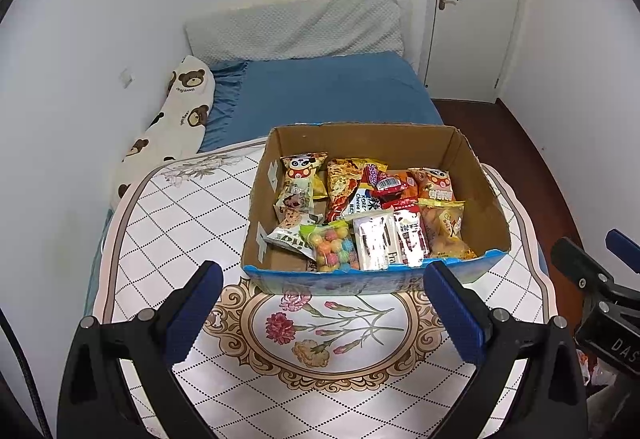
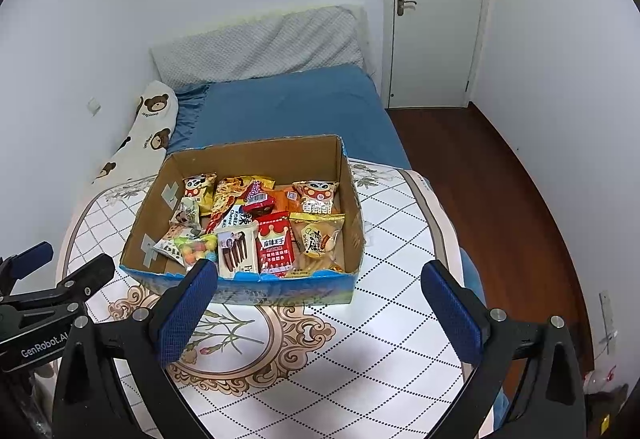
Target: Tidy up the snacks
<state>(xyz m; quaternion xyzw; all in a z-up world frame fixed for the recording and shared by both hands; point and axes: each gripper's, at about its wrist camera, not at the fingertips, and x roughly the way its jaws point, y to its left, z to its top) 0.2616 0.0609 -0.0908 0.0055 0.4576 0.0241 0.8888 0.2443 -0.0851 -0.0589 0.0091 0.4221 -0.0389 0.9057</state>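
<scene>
Already gathered inside open cardboard box (image 1: pixel 472 175) on patterned bench (image 1: pixel 168 223), snack packets (image 1: pixel 360 215) side by side, probably for tidiness; left gripper (image 1: pixel 320 315) and right gripper (image 2: pixel 320 315) just before it, fingers (image 1: pixel 194 315) spread wide, holding nothing.

The cardboard box's (image 1: pixel 372 281) near wall hides the lower ends of the front snack packets (image 1: pixel 376 245), packets further back are half buried under others, and the table's (image 2: pixel 320 379) near edge is cut off by both pictures' bottom edges.
</scene>
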